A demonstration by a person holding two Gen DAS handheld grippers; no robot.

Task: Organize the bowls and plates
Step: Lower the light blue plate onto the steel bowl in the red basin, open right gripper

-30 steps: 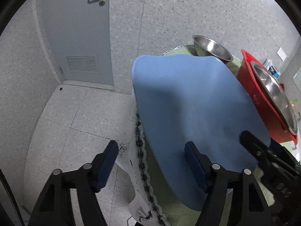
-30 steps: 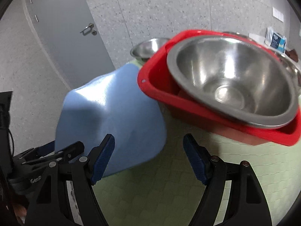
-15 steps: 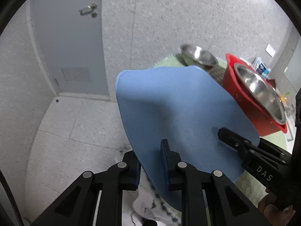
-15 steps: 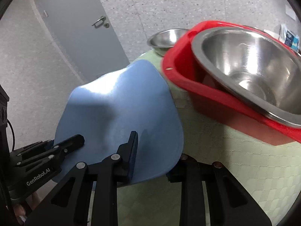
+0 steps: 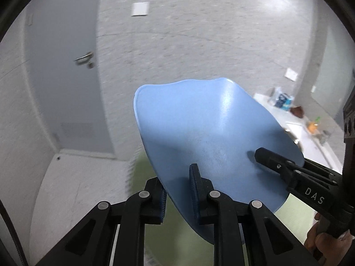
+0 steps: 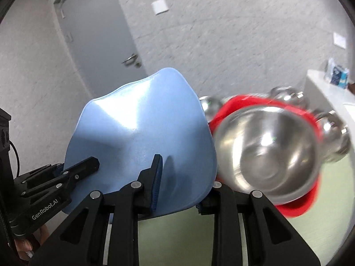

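Both grippers, L (image 5: 177, 190) & R (image 6: 184, 190), clamped on blue plate (image 5: 199, 133); keep it level, probably clear red tub (image 6: 306, 195) w/ steel bowl (image 6: 266, 153).

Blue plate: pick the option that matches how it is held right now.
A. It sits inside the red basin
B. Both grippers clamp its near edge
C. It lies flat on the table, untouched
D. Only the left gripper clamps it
B. The blue plate has the left gripper shut on its near edge, and the right gripper is shut on that edge too, beside the red basin.
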